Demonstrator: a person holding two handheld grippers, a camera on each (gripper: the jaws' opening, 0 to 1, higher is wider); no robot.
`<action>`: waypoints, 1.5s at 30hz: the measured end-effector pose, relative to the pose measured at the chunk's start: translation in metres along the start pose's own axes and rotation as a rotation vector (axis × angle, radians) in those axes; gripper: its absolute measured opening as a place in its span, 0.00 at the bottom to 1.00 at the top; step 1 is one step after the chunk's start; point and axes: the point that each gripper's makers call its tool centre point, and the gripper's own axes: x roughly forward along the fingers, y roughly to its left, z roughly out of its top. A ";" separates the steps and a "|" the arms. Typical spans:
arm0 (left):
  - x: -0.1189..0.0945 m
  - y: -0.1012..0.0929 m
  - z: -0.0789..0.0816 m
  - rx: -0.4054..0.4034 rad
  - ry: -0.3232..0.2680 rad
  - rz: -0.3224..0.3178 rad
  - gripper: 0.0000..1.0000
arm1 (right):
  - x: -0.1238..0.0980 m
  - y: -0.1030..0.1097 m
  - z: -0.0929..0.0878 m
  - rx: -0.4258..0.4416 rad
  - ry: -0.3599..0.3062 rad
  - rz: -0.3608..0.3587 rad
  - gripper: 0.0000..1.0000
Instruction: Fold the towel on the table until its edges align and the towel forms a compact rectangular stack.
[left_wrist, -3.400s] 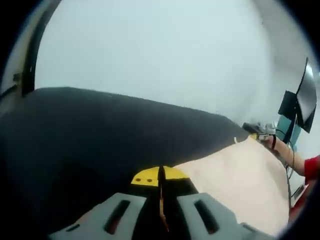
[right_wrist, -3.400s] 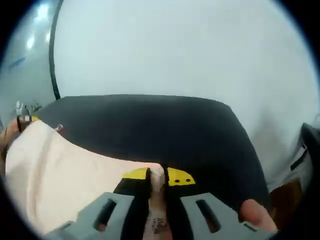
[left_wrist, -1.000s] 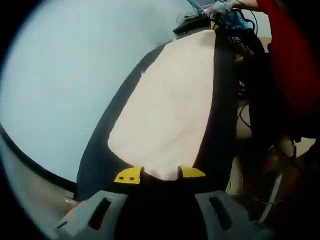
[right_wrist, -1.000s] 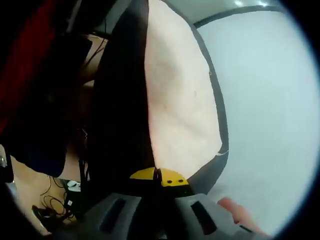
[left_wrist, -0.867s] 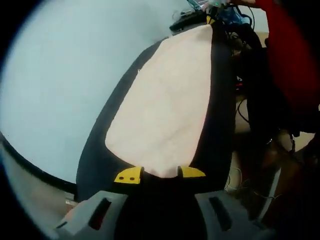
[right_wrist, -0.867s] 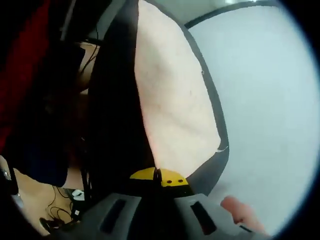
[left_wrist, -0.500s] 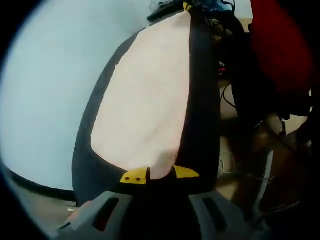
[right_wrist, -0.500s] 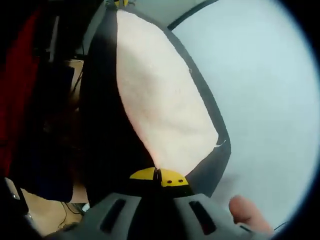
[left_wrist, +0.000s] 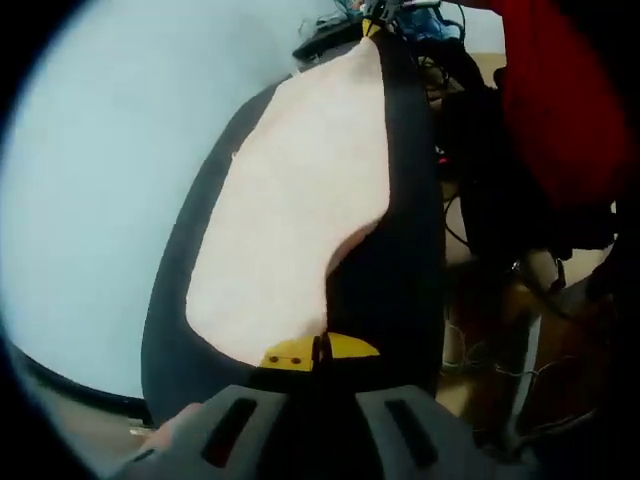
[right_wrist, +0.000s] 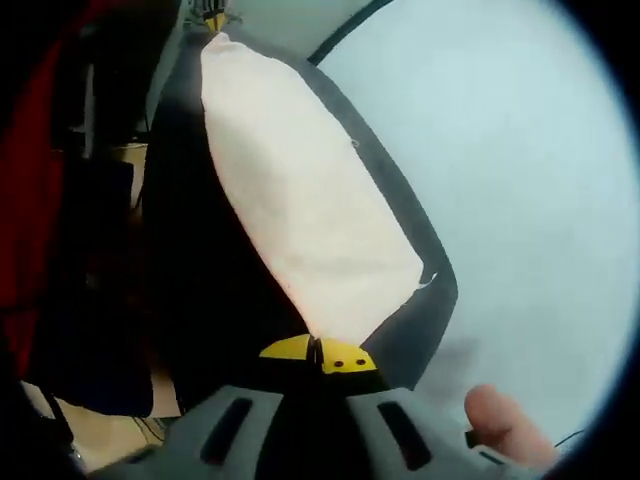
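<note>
- Two tongs, one per hand. The left gripper (left_wrist: 320, 350) has its yellow-tipped jaws pressed together on the near edge of the towel (left_wrist: 290, 220), where the cream cloth meets the dark table.
- The right gripper (right_wrist: 318, 352) likewise has its jaws pinched tight on the towel's (right_wrist: 300, 200) near edge; a fingertip (right_wrist: 500, 420) of the person's hand shows just beside that gripper's body.
- One towel, cream-coloured, lying stretched along the table (left_wrist: 400, 250) between the two tongs. In the left gripper view its edge nearest the table's open side curls inward, making a notch just past the jaws.
- A small white tab sits at the towel's corner in the right gripper view, toward the pale wall side of the table.
- One table, its top black, with a dark strip of it bare on each long side of the towel.
- Beyond the towel's far end, the other gripper's yellow tips appear faintly.
- One person in a red sleeve (left_wrist: 560, 90) stands just beside the table's open side.
- No containers are seen.
</note>
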 end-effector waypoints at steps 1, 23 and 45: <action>-0.003 0.009 0.007 0.002 -0.008 0.029 0.04 | -0.001 -0.009 0.004 -0.003 -0.003 -0.009 0.00; 0.067 0.156 -0.012 -0.252 0.071 0.189 0.00 | 0.135 -0.128 0.016 0.071 0.149 0.022 0.00; 0.162 0.222 -0.034 -0.431 0.045 0.186 0.00 | 0.239 -0.179 0.005 0.082 0.277 -0.047 0.00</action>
